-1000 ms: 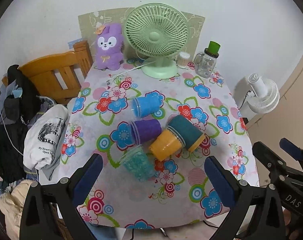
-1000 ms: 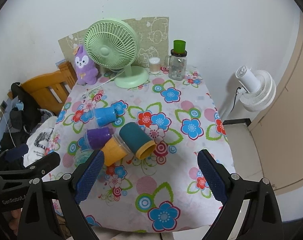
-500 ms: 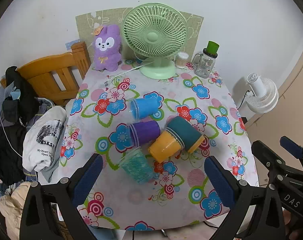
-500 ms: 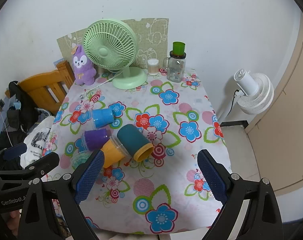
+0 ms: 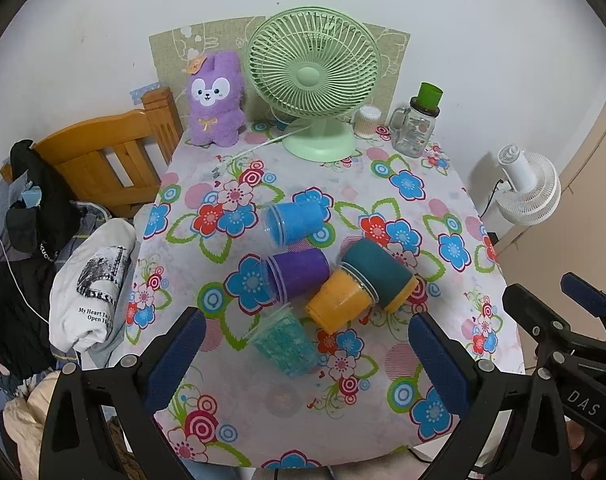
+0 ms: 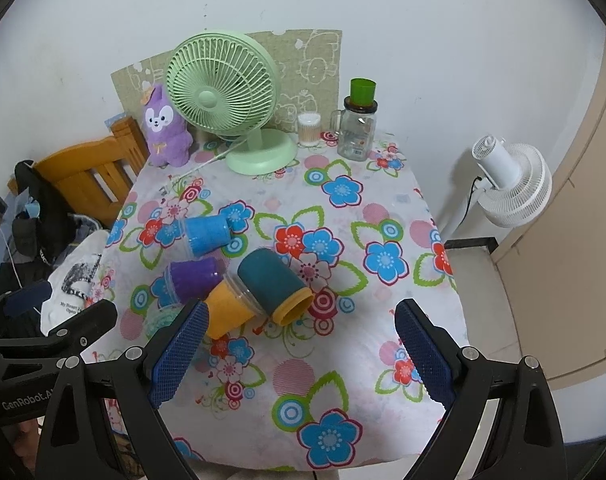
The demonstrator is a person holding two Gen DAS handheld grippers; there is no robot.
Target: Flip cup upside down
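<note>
Several cups lie on their sides in a cluster mid-table: a blue cup [image 5: 295, 222], a purple cup [image 5: 297, 274], an orange cup [image 5: 339, 300], a dark teal cup [image 5: 377, 274] with a yellow rim, and a clear cup with teal beads [image 5: 283, 342]. In the right wrist view I see the blue cup [image 6: 205, 234], purple cup [image 6: 193, 280], orange cup [image 6: 227, 312] and teal cup [image 6: 273, 282]. My left gripper [image 5: 303, 354] is open and empty above the near table edge. My right gripper [image 6: 299, 354] is open and empty, to the right.
A green desk fan [image 5: 313, 80], a purple plush toy [image 5: 215, 98], a cotton-swab jar [image 5: 367, 122] and a glass jar [image 5: 417, 122] with a green cap stand at the back of the floral table [image 5: 443, 216]. A wooden chair [image 5: 107, 160] with clothes is left; a white fan [image 5: 527, 188] right.
Both grippers have drawn back and up slightly, so the table looks a little farther away. The cups have not moved. Both grippers stay open.
</note>
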